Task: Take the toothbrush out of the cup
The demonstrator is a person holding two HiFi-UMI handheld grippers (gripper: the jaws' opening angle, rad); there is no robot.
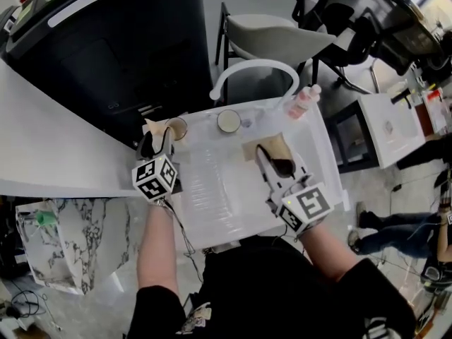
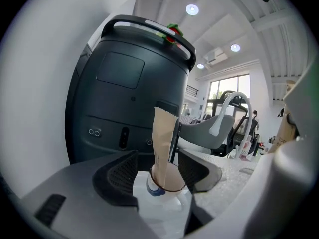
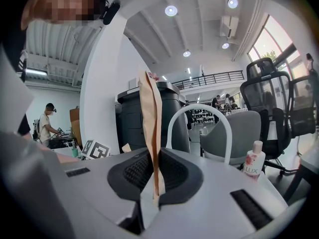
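Head view: 2 handheld grippers work over a white tray (image 1: 212,189), one at a cup, the other gripping a paper sleeve.

At left, the left gripper (image 1: 158,143) (image 2: 158,171) has its jaws apart around the cup (image 1: 176,128) (image 2: 167,180). The toothbrush (image 1: 157,126) (image 2: 163,143), in a tan paper sleeve, stands upright in that cup before a black bin (image 2: 129,98). At right, the right gripper (image 1: 274,159) (image 3: 155,176) has its jaws clamped on a second tan paper sleeve (image 1: 272,145) (image 3: 149,118), held upright. A pink bottle (image 1: 304,103) (image 3: 253,166) stands beyond it.
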